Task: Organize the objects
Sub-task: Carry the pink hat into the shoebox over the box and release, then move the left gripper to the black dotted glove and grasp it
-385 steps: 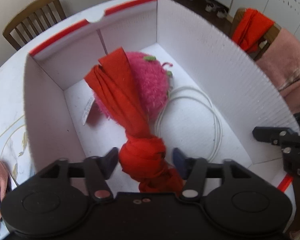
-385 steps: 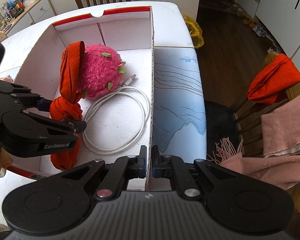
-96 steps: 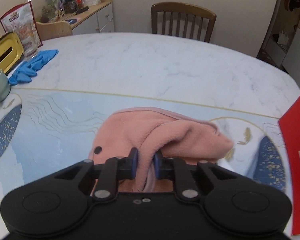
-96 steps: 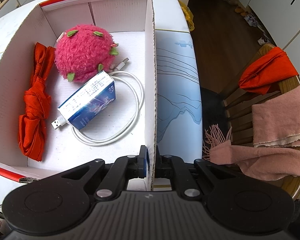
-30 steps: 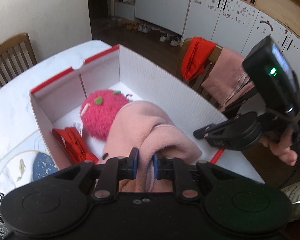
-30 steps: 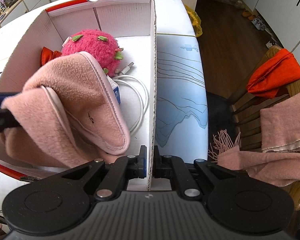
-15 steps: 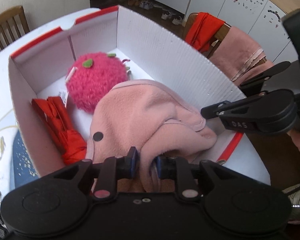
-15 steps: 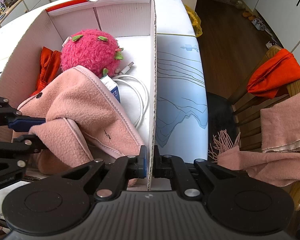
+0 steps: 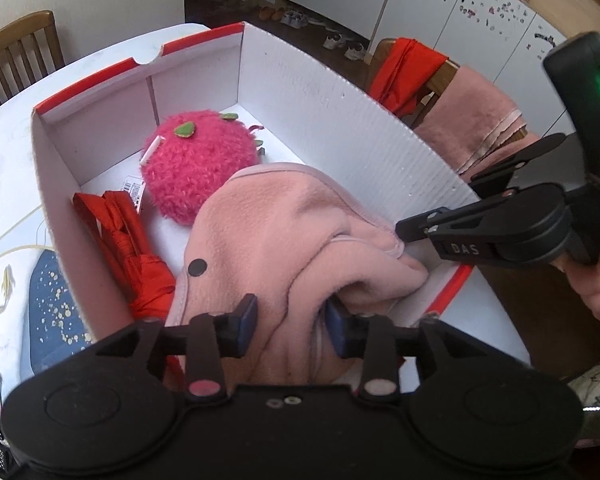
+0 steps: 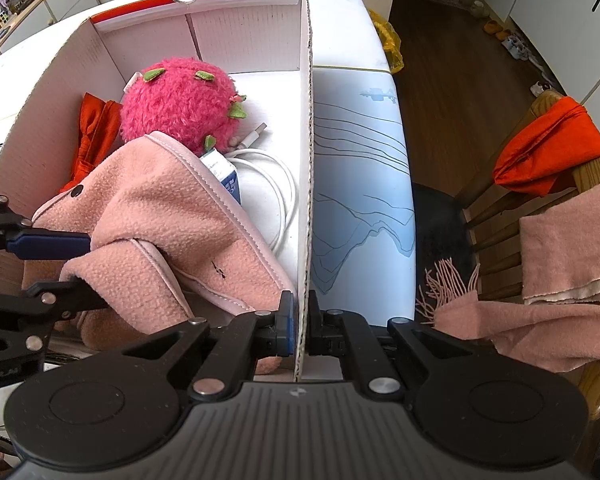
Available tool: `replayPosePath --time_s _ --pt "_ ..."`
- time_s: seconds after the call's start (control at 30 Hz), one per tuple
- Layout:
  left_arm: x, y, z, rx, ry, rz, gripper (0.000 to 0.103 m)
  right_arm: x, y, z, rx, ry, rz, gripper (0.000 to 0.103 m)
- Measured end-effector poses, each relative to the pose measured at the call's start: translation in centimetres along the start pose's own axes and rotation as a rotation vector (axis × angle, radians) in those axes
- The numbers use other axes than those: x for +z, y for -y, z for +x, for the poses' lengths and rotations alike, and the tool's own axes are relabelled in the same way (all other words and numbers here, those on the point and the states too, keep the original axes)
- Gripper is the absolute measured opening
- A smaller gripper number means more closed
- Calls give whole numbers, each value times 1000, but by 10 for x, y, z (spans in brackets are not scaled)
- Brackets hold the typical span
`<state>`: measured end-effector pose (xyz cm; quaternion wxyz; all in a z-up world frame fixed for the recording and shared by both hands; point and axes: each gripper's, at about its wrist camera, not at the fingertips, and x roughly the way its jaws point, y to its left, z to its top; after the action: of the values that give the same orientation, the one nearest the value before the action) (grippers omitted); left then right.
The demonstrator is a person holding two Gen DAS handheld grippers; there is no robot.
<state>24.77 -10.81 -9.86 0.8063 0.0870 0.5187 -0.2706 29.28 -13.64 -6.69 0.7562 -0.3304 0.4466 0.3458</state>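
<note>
A pink fleece garment (image 9: 280,220) with a black snap lies slumped in the near end of the white, red-rimmed box (image 9: 320,100). My left gripper (image 9: 291,326) has its jaws opening, and a fold of the fleece still sits loosely between the blue pads. Further in are a pink plush fruit (image 9: 200,160) and a knotted red cloth (image 9: 120,232). The fleece (image 10: 160,200) half covers a blue-white carton (image 10: 224,172) and a white cable (image 10: 276,176). My right gripper (image 10: 302,324) is shut on the box's right wall (image 10: 306,200).
The box stands on a table with a blue patterned mat (image 10: 360,160). To the right, a wooden chair carries an orange cloth (image 10: 548,152) and pink towels (image 10: 568,256). Another chair (image 9: 16,52) stands behind the table. A hand (image 9: 596,284) holds the right gripper.
The fleece has come down into the box and settled over the carton. My left jaws have spread apart around its fold. The right gripper has not moved.
</note>
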Motion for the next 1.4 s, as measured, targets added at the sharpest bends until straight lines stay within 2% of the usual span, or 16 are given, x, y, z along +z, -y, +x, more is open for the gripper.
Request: replayPosePath --time_s 0.07,0.3,0.37,0.5,0.63,0.8,0.87,0.9,1.0,1.13,1.27,1.33,1.4 --pt "-1 1 -6 -2 14 2 47 0 0 0 0 1 0 4" --pt "-2 2 -33 -10 102 -20 57 0 0 -1 0 0 -2 4" --pt "-3 4 -41 9 130 -16 65 0 0 0 0 0 -2 4" --pt "-5 3 -57 22 177 -23 67 0 -1 -1 -1 0 -4 4" --pt "-8 -1 -75 35 225 -40 74 0 0 -1 -2 -1 -7 4" --pt "-15 -10 -93 54 268 -67 86 -2 3 -1 -6 -5 -11 4" --pt "-19 -16 -100 52 278 -90 98 -2 2 -1 -6 -5 -11 4" --pt "-21 -19 -103 50 285 -101 101 -2 1 -1 -6 -5 -12 4" --pt "-29 -27 -112 44 314 -119 102 -2 2 -1 -6 -6 -12 4" --pt "-39 -39 -121 111 334 -170 102 -4 3 -1 -9 -9 -10 4" --pt "-53 -63 -126 198 351 -279 102 -4 3 -2 -14 -12 -7 4" --pt "-61 -76 -128 257 355 -326 102 -4 2 -2 -18 -12 -7 4" --pt "-69 -87 -131 350 360 -352 102 -5 3 -2 -22 -13 -6 4"
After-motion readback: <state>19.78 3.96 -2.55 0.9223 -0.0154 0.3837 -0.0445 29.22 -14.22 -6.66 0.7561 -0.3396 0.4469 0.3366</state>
